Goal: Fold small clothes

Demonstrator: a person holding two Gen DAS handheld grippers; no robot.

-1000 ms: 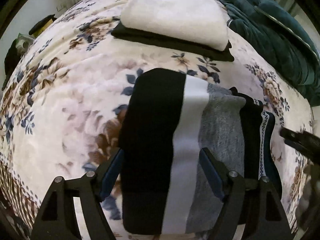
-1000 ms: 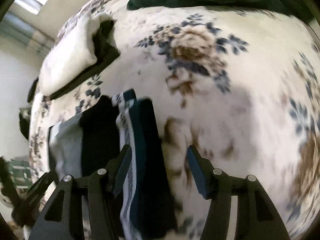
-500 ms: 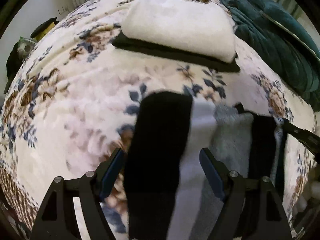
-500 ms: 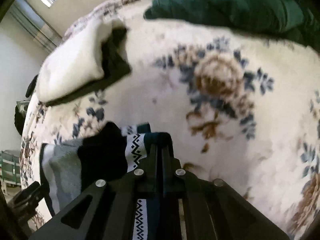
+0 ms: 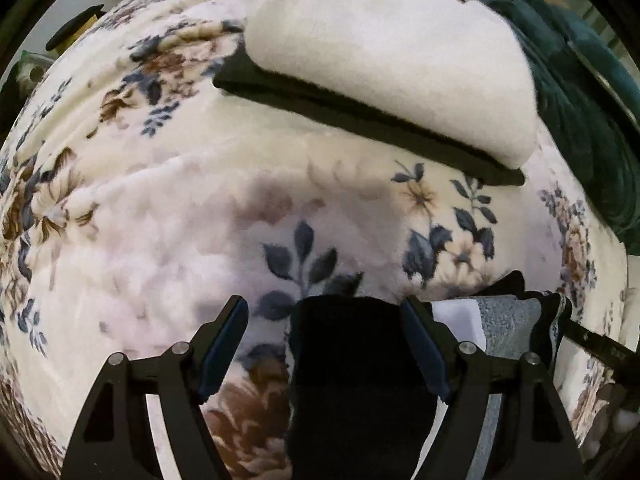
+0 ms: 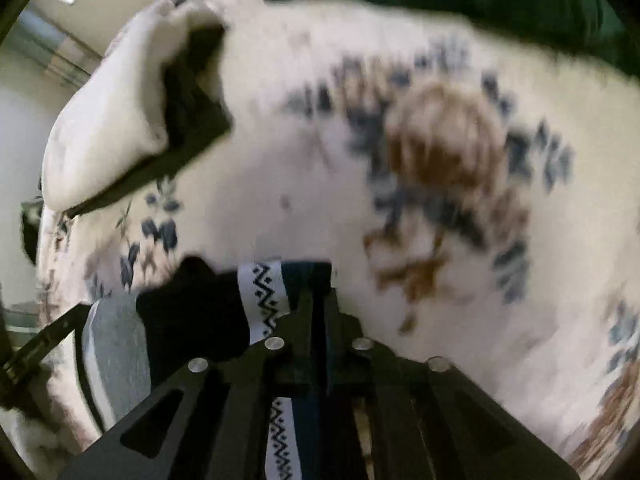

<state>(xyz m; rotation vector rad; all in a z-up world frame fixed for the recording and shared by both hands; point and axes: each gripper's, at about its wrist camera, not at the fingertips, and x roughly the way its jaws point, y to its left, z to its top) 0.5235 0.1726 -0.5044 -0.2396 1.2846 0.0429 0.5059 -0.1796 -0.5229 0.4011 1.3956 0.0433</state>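
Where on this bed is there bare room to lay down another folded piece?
Free: the floral blanket left of the striped garment and before the white-on-black folded stack. Crowded: the far right, where the green bedding lies beside the stack.

Bed blanket (image 5: 168,216): cream, printed with brown flowers and slate-blue leaves. Folded garment (image 5: 352,380): banded in black, white and grey, with a white strip of black zigzag (image 6: 264,300) and a dark teal edge. Stacked fabrics: off-white (image 5: 392,60) over black (image 5: 360,116). Quilt (image 5: 580,100): dark green.
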